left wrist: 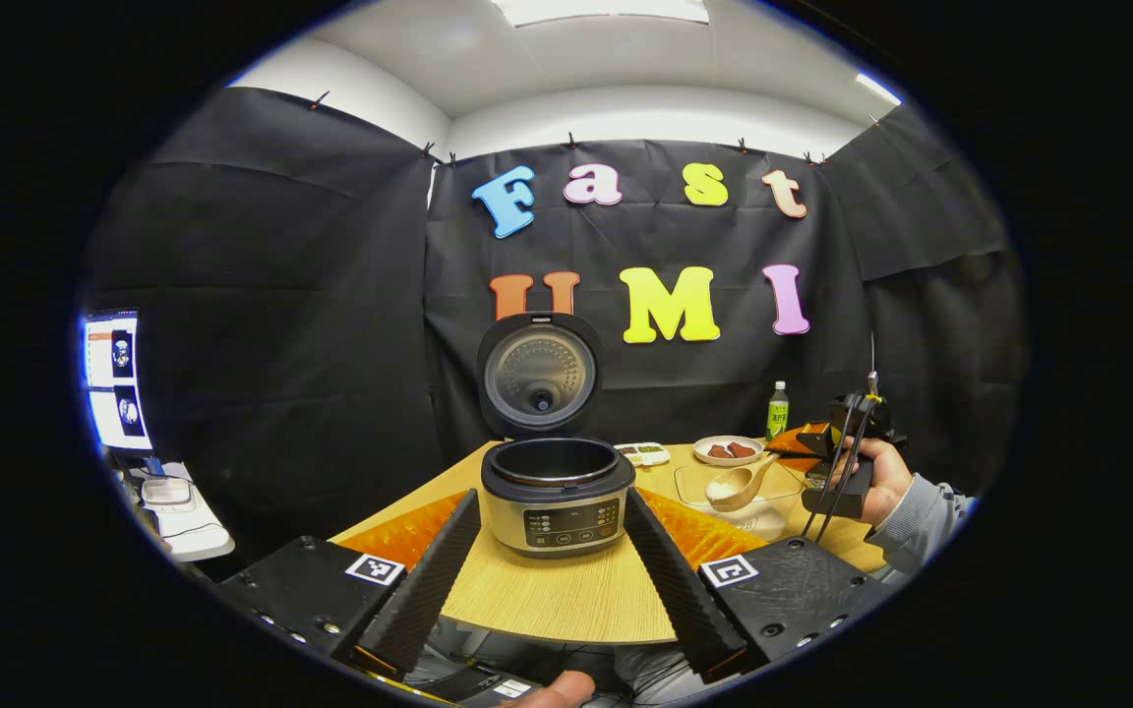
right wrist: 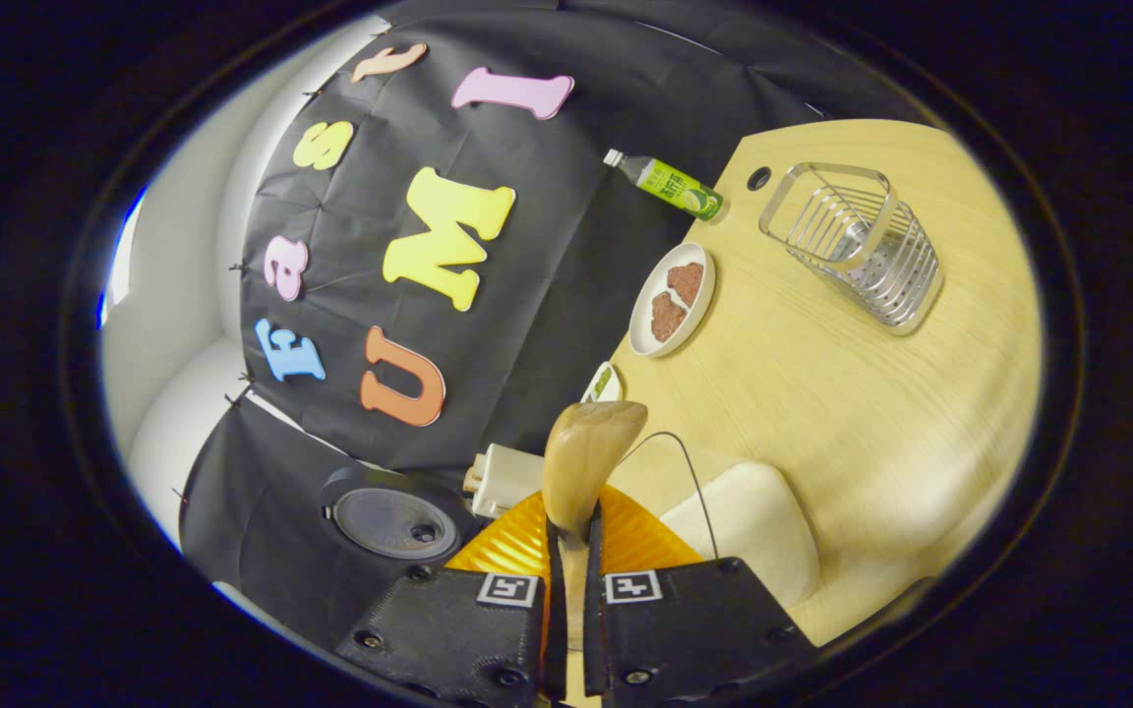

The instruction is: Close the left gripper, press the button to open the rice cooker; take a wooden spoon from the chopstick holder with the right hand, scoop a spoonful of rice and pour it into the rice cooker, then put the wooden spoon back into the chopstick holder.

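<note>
In the left gripper view, a monitor (left wrist: 112, 379) stands at the far left, beside the table (left wrist: 566, 590). The left gripper (left wrist: 552, 565) is released: its two fingers stand wide apart and hold nothing. Between them, farther on the wooden table, sits the rice cooker (left wrist: 557, 497) on an orange mat (left wrist: 409, 531), with its lid (left wrist: 539, 374) standing upright and open and the inner pot bare. To the right of the cooker is a clear container (left wrist: 744, 501), and behind it a small dish (left wrist: 643, 453), a plate of brown food (left wrist: 729, 449) and a green bottle (left wrist: 777, 411). At the far right a hand (left wrist: 876, 482) holds the right gripper (left wrist: 803, 447), which carries the wooden spoon (left wrist: 739, 484) over the clear container, with the bowl of the spoon toward the cooker.

In the right gripper view, the right gripper (right wrist: 571, 536) is clenched on the spoon's handle, both fingers pressing on it, and the spoon bowl (right wrist: 591, 442) points away from the camera. The wire chopstick holder (right wrist: 857, 241) stands farther off on the table, well apart from the spoon, near the bottle (right wrist: 670, 185) and the plate (right wrist: 673, 300).
</note>
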`<state>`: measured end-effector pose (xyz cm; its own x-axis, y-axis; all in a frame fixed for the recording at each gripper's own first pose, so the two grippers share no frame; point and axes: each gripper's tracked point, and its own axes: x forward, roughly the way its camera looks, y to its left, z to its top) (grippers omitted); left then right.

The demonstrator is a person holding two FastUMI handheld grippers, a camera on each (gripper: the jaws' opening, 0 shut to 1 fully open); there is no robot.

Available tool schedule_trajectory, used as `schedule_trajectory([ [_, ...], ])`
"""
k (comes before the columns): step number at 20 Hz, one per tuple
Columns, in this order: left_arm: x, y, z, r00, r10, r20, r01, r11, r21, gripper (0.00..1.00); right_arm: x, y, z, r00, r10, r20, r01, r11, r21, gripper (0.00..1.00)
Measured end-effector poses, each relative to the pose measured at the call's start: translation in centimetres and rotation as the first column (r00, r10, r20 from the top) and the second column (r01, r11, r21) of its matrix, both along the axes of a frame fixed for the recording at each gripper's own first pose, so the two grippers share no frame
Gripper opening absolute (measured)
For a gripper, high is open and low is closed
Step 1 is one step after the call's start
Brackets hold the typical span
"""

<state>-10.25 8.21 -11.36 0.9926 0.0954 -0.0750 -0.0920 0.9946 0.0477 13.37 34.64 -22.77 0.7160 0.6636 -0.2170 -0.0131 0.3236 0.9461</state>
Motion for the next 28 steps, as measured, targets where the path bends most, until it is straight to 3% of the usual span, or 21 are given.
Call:
schedule_trajectory([
  [5, 0.0, -0.1, -0.6, 1.0, -0.013, -0.011, 0.013, 1.0, 0.006, 0.94, 0.0, 0.7, 2.8, 0.999, 0.0, -0.053, 0.009, 0.986, 0.168, 0.11],
  [11, 0.0, 0.9, -1.2, 0.999, -0.002, -0.034, 0.003, 1.0, 0.016, 0.94, -0.8, 3.5, 6.0, 0.988, 0.088, -0.124, -0.036, 0.929, 0.369, 0.11],
  [16, -0.3, 2.0, -1.1, 1.0, 0.012, -0.024, -0.012, 1.0, 0.023, 0.94, -0.9, 8.3, 8.0, 0.982, 0.129, -0.137, -0.057, 0.898, 0.437, 0.11],
  [23, -0.8, 3.3, -0.4, 1.0, 0.028, 0.001, -0.028, 0.999, -0.019, 0.94, 0.0, 15.3, 10.2, 0.986, 0.148, -0.081, -0.113, 0.935, 0.337, 0.11],
  [28, -1.3, 4.1, -0.4, 0.999, 0.035, 0.011, -0.035, 0.999, -0.025, 0.94, 0.4, 17.6, 11.3, 0.992, 0.126, -0.005, -0.124, 0.981, 0.15, 0.11],
])
